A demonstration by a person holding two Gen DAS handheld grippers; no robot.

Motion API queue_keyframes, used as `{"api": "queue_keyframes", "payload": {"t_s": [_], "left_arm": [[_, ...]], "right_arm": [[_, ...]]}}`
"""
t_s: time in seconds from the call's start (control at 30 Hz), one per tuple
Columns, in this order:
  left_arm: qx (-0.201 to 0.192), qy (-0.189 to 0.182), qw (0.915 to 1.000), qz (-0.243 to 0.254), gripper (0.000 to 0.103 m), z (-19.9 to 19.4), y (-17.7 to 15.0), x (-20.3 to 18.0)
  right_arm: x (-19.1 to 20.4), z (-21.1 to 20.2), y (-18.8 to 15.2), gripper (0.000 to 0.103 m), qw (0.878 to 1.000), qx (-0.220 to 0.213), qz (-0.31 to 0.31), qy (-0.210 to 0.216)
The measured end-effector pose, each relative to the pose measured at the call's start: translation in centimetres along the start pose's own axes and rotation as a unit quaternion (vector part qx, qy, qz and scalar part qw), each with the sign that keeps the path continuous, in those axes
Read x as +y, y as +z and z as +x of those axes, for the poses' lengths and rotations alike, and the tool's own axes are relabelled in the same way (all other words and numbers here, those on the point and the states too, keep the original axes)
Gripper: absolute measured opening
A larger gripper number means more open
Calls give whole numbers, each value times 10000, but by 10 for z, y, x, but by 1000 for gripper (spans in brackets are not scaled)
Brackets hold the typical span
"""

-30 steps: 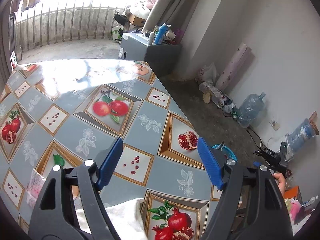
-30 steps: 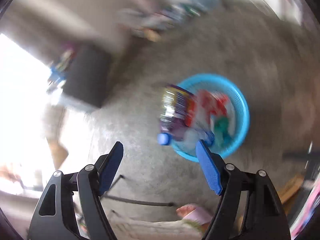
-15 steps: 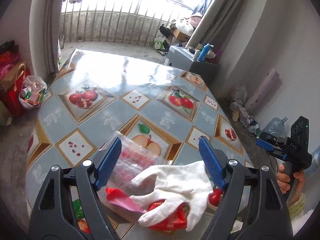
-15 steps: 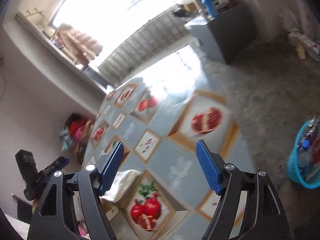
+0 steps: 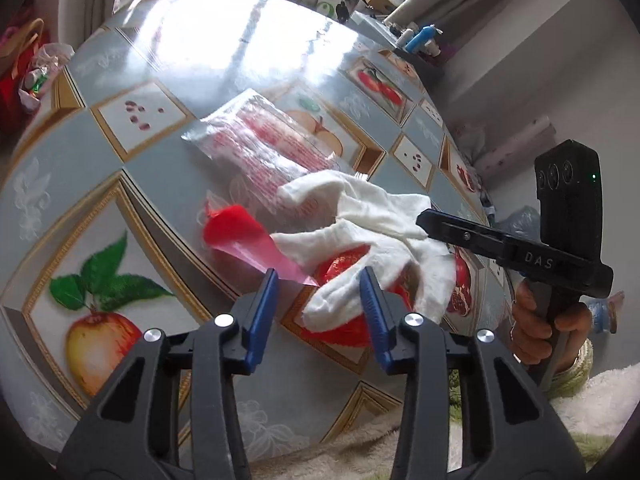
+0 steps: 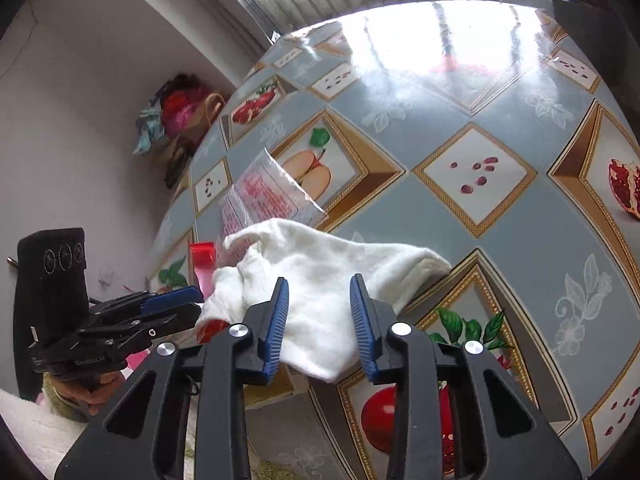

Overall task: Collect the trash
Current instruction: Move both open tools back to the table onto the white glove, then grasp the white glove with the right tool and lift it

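Trash is gathered in one pile near the table's near edge: a crumpled white cloth is draped over a red wrapper, with a red-and-pink plastic piece just beside the cloth and a clear printed bag lying flat behind it, partly tucked under the cloth.

The left gripper is held just in front of the cloth, its blue pads flanking the cloth's nearest fold and the tip of the pink plastic; its jaws have just been closing, yet a gap is seen and nothing is pinched. The right gripper is poised over the cloth from the other side, jaws likewise just narrowed, the cloth seen between them but not pressed.

The pile is borne by a table covered in a fruit-patterned cloth.
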State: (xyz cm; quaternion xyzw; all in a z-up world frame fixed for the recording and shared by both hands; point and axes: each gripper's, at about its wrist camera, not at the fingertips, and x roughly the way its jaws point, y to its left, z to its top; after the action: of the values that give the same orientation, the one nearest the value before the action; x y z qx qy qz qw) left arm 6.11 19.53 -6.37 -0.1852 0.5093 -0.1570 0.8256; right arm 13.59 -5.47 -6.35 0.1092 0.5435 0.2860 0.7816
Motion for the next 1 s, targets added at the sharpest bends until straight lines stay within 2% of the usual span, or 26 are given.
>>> {"api": "queue_keyframes", "payload": {"t_s": [0.07,0.13,0.3,0.43,0.5,0.63,0.77,1.0], "left_arm": [[-1,-135,9999,-17,36,7,-3,-5],[-55,-205,9998,7,33,12,-1,-12],[-92,-364,9983,436,30,30,11,-43],[13,-711,9924,1000,30,56,17,-81],[65,-753,9896,1222,30,65,19,-95],[52,-912,9849,1468,30,65,25,-111],[-129,-810,9859,1462,30,49,30,-103],[-427,-480,9909,1179,32,34,47,-81]], "right_arm": [[-2,4,-4,15,9999,117,24,-63],[-10,3,-9,12,9998,128,165,-78],[-38,-12,-14,10,9975,-75,659,-248],[-68,-34,-21,10,9920,-337,1087,-554],[-84,-45,-26,10,9875,-481,1339,-682],[-104,-70,-35,10,9796,-803,1710,-681],[-113,-93,-38,9,9742,-1141,1813,-717],[-123,-115,-36,9,9653,-1453,1973,-900]]}}
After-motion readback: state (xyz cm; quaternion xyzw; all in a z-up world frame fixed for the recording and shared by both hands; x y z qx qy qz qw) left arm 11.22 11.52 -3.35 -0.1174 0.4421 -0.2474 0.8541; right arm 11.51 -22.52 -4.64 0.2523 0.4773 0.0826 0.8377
